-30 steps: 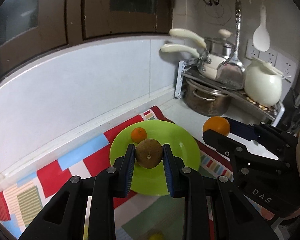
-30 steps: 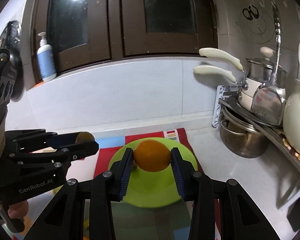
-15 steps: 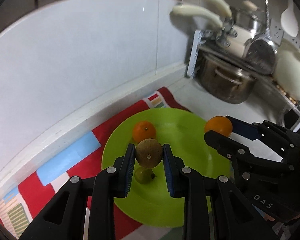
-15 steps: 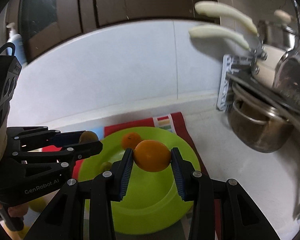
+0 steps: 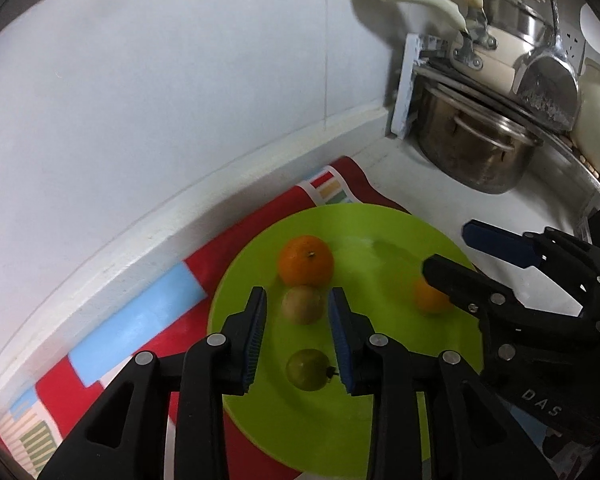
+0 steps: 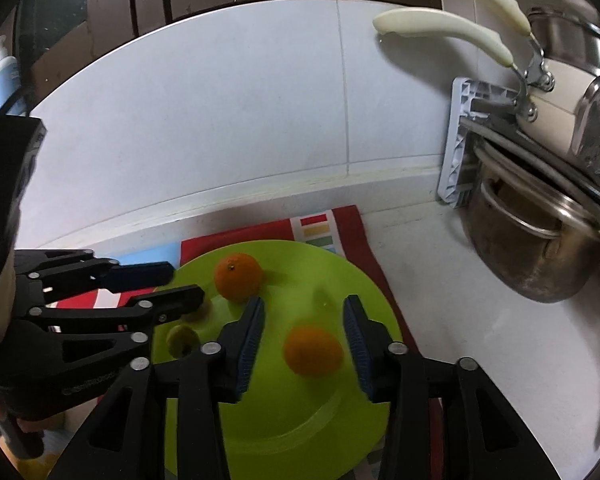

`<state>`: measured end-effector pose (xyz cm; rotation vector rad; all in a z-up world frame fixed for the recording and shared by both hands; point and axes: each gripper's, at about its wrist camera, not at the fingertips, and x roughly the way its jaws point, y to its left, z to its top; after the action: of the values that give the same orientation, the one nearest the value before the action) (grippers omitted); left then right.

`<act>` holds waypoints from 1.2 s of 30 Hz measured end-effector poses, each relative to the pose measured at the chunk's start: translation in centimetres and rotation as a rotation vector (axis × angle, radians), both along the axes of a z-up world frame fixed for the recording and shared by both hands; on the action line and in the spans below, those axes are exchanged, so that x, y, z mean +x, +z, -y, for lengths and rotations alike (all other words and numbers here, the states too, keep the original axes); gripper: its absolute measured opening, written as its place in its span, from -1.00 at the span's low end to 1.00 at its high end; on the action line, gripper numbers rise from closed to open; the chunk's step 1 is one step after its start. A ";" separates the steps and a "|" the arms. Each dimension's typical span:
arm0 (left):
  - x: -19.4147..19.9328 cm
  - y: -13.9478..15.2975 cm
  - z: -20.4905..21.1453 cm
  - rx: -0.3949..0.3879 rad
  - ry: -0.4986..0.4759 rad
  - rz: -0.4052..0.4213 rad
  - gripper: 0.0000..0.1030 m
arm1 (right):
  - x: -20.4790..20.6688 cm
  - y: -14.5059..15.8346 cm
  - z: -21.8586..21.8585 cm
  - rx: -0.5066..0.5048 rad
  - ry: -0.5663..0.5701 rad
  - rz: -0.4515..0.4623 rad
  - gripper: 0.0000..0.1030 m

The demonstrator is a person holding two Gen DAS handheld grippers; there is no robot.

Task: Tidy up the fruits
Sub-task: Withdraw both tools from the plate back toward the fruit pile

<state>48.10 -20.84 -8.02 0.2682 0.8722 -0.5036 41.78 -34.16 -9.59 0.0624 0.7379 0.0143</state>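
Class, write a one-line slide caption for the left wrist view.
Open left gripper hovers around a kiwi on the green plate, beside a tangerine.

The plate looks like smooth, slightly glossy green plastic. Under it lies a printed cloth mat, matt. The left claw is matt black plastic with ribbed blue pads and shiny metal rivets. The pot is dull, stained metal. The wall tiles are smooth and faintly glossy. The orange has a finely dimpled peel.
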 end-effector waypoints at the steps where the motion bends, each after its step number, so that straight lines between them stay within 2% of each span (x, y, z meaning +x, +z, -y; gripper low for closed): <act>1: -0.3 0.5 -0.3 -0.002 0.003 0.012 -0.35 | -0.2 0.2 0.0 -0.002 -0.002 0.001 -0.11; 6: -3.1 3.0 -1.8 0.002 0.008 0.099 -0.07 | -2.2 1.9 -0.6 -0.027 -0.016 0.037 -0.11; 8: -4.6 4.0 -2.5 0.003 0.008 0.125 0.02 | -3.4 2.9 -1.0 -0.034 -0.013 0.059 -0.01; 11: -6.9 5.6 -3.6 -0.021 0.015 0.150 0.13 | -5.5 4.4 -1.9 -0.045 -0.004 0.092 0.02; 14: -9.0 7.0 -4.6 -0.050 0.025 0.173 0.29 | -7.7 5.9 -2.7 -0.047 0.006 0.130 0.18; 17: -11.4 8.2 -5.8 -0.055 0.044 0.212 0.35 | -10.0 7.2 -3.8 -0.068 0.012 0.168 0.20; 19: -13.1 9.0 -6.9 -0.062 0.067 0.246 0.44 | -11.5 8.0 -4.5 -0.079 0.015 0.191 0.30; 21: -14.5 9.5 -8.0 -0.071 0.086 0.267 0.46 | -12.9 8.6 -5.1 -0.083 0.018 0.211 0.43; 29: -20.4 10.5 -12.1 -0.087 0.137 0.315 0.52 | -17.7 10.0 -8.2 -0.098 0.055 0.257 0.52; 36: -24.1 10.0 -15.1 -0.097 0.174 0.308 0.52 | -20.5 10.0 -10.7 -0.101 0.096 0.252 0.52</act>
<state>24.01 -5.71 1.93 0.1732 0.5631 -0.3304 21.24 -23.48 0.36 -0.0701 0.4880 0.0753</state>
